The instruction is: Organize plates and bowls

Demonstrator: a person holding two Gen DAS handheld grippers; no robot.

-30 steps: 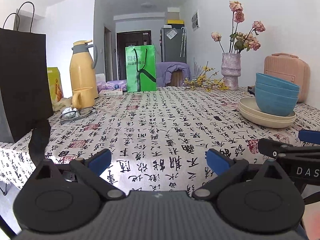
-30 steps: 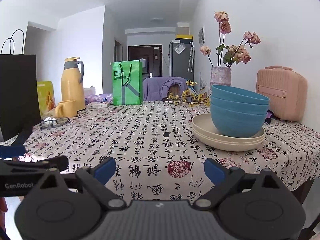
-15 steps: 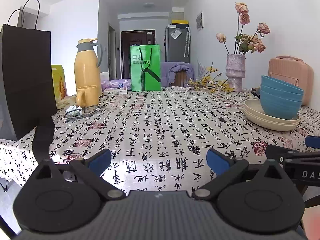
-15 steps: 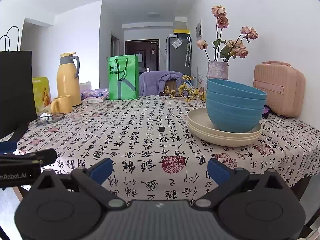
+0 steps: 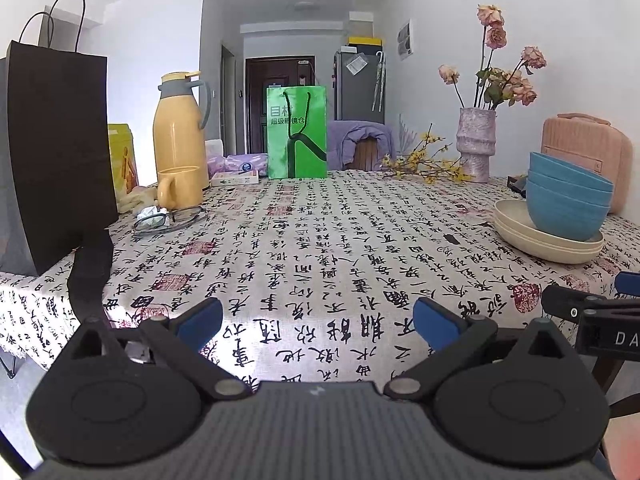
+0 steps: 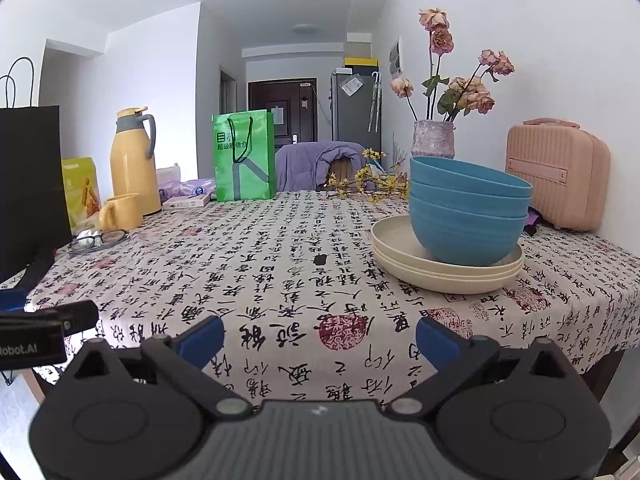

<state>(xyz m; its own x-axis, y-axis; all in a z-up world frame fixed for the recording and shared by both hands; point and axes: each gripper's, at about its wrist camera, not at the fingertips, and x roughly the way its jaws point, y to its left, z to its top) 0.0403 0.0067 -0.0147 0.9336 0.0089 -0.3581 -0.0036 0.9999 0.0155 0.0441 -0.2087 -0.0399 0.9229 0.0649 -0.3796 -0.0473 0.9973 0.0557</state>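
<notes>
Three nested blue bowls (image 6: 468, 210) (image 5: 568, 204) stand on a stack of cream plates (image 6: 400, 252) (image 5: 516, 228) at the right side of the table. My right gripper (image 6: 318, 338) hovers open over the table's near edge, well short of the stack, with nothing between its blue pads. My left gripper (image 5: 318, 322) is open too, empty, over the near edge further left. Each gripper's side shows at the border of the other's view.
The table (image 6: 280, 264) wears a cloth printed with black characters. At the left stand a black paper bag (image 5: 52, 152), a yellow thermos (image 5: 180, 128), a yellow mug (image 5: 176, 192) and glasses (image 5: 168, 218). A green bag (image 5: 297, 132), a flower vase (image 6: 434, 142) and a pink case (image 6: 558, 178) line the back and right.
Both views drifted slightly, so the bowls and plates sit a little differently in frame. The right gripper's jaws stand a touch wider than a second ago. Nothing on the table moved.
</notes>
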